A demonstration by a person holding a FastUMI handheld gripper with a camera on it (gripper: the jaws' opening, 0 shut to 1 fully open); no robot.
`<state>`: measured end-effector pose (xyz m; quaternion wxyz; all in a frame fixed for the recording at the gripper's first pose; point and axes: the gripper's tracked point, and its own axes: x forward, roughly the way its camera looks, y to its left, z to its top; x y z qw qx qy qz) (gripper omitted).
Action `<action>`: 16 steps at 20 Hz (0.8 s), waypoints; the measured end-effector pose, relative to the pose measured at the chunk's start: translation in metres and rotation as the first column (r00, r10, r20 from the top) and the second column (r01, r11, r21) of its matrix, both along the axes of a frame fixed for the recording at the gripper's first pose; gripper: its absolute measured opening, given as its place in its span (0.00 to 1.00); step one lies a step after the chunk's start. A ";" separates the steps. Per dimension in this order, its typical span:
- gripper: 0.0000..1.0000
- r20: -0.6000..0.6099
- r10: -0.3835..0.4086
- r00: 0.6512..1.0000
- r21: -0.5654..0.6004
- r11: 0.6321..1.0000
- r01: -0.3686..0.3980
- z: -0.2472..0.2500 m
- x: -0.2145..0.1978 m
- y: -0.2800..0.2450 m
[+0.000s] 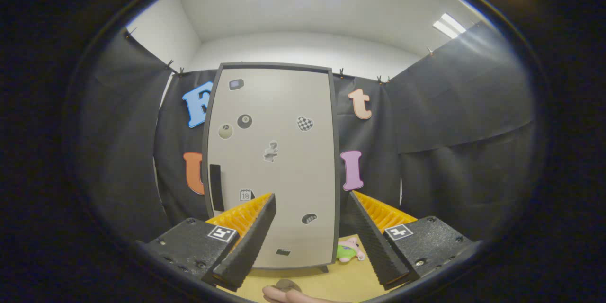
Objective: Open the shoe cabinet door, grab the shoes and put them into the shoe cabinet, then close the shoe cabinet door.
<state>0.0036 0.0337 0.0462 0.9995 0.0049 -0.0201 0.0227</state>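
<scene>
The tool (310, 241) is released, its two fingers spread wide and grasping nothing. The shoe cabinet (272, 165) stands upright on the worktop (331, 281) directly ahead, beyond the fingertips, well apart from them. Its door (284, 175) is closed and carries several small stickers, with a dark handle (216, 187) near its left edge. A small plush toy (348, 251) lies beside the cabinet's lower right corner. A hand (289, 296) shows below, between the fingers.
</scene>
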 end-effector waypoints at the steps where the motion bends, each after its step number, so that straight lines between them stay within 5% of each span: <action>1: 0.99 0.001 0.002 1.000 -0.008 1.000 -0.002 0.003 0.004 0.006; 16: 0.99 -0.081 0.184 0.980 -0.057 0.980 -0.189 -0.005 0.113 0.134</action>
